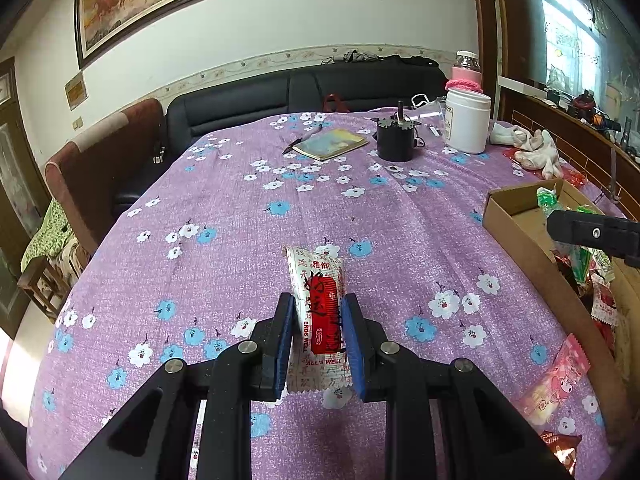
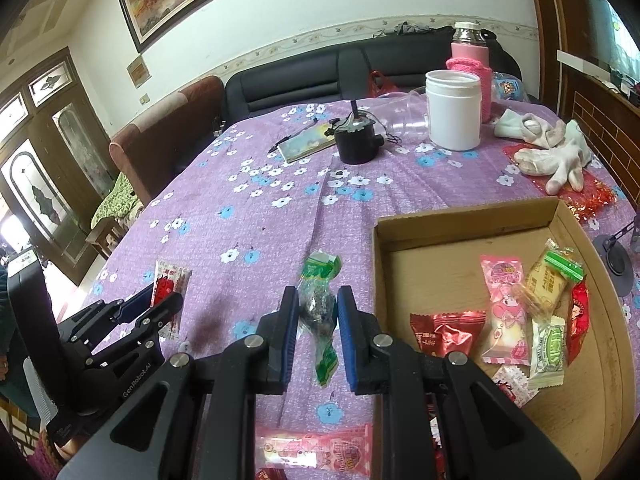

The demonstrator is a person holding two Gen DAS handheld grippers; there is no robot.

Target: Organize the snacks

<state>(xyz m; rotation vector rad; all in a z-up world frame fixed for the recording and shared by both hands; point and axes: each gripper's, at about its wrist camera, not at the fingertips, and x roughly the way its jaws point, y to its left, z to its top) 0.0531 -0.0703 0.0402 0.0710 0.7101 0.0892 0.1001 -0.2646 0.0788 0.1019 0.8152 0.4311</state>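
My left gripper (image 1: 318, 316) is shut on a white-and-red snack packet (image 1: 320, 312) and holds it upright just above the purple floral tablecloth. The right wrist view shows it at the left (image 2: 160, 300) with the packet (image 2: 170, 282). My right gripper (image 2: 318, 306) is shut on a green-ended clear candy wrapper (image 2: 320, 304), left of the cardboard box (image 2: 460, 220). The box holds several snack packets, among them a pink one (image 2: 504, 308) and a red one (image 2: 448, 330). The left wrist view shows the box at the right (image 1: 516, 232).
A pink snack packet (image 2: 316, 450) lies on the cloth below my right gripper and shows in the left view (image 1: 556, 384). At the back stand a white jar (image 2: 454, 110), a black motor (image 2: 356, 138), a notebook (image 2: 308, 144), a pink bottle (image 2: 472, 68) and white gloves (image 2: 556, 156).
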